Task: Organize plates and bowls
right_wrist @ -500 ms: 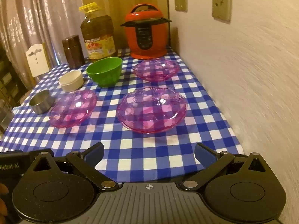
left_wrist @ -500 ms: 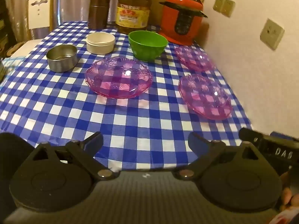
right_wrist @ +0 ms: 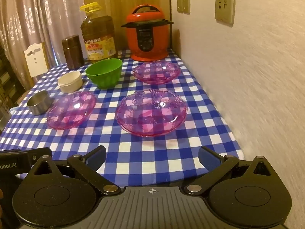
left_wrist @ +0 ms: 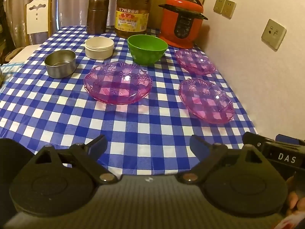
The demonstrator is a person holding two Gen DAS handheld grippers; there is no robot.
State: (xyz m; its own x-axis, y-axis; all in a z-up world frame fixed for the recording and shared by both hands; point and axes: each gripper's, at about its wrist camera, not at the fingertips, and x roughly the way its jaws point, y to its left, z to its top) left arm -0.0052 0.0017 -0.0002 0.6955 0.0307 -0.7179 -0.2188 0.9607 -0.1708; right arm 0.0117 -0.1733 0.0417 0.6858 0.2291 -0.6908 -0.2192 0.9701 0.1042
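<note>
While both my left gripper and right gripper hang spread wide and empty, the nearest purple plate lies straight ahead of the right one. It looks light, stiff, slick plastic, so I judge its scalloped rim the best pinch.

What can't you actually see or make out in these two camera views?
- Table's near edge: hidden behind the left gripper and right gripper.
- Oil bottle's cap: cut off by left view's top edge.
- Steel tin's inside: angle too low in right view.
</note>
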